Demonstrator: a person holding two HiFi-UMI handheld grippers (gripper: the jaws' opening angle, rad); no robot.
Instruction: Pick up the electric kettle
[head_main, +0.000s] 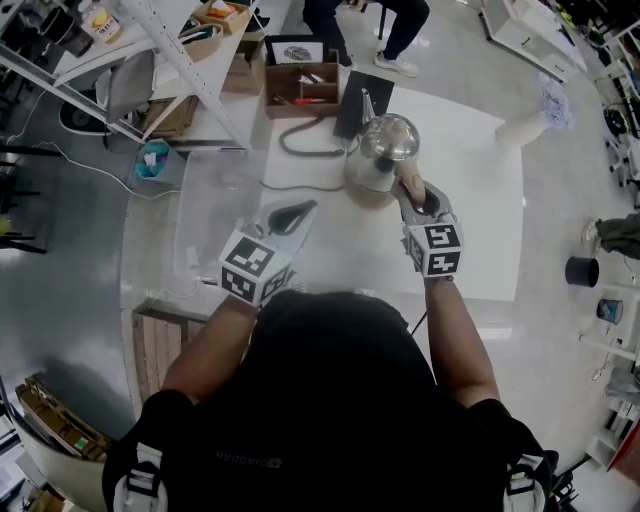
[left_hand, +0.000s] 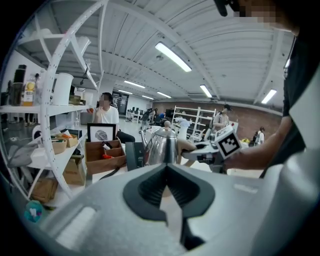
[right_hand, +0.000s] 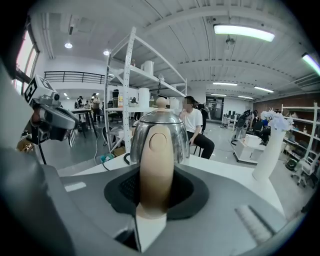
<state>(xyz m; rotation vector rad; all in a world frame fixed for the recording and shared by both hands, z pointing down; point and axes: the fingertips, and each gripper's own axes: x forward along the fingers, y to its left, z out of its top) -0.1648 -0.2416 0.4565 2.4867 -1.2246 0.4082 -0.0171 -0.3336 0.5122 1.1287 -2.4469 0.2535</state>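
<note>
White table (head_main: 480, 190) lay under the electric kettle (head_main: 378, 152), near its far edge. Your right gripper (head_main: 412, 192) was clenched on the beige handle (right_hand: 156, 165), and your left gripper (head_main: 292, 214) was closed and empty. The lift seemed in hand; next, raise it steadily, keeping it level.

Electric kettle (head_main: 378, 150) body: polished metal, mirror-glossy, full of reflections. Handle (right_hand: 156, 145) and lid knob (right_hand: 161, 102): beige, smooth, matt, plastic-like. Table (head_main: 480, 230): white, smooth, faint sheen. Right gripper (right_hand: 156, 175) and left gripper (left_hand: 166, 172): matt grey plastic shells, black ribbed pads. Box (head_main: 300, 85) beyond table's far edge: brown, cardboard-like. Crate (head_main: 160, 335) off near left corner: rough bare wood. Floor (head_main: 60, 260): grey, glossy.
</note>
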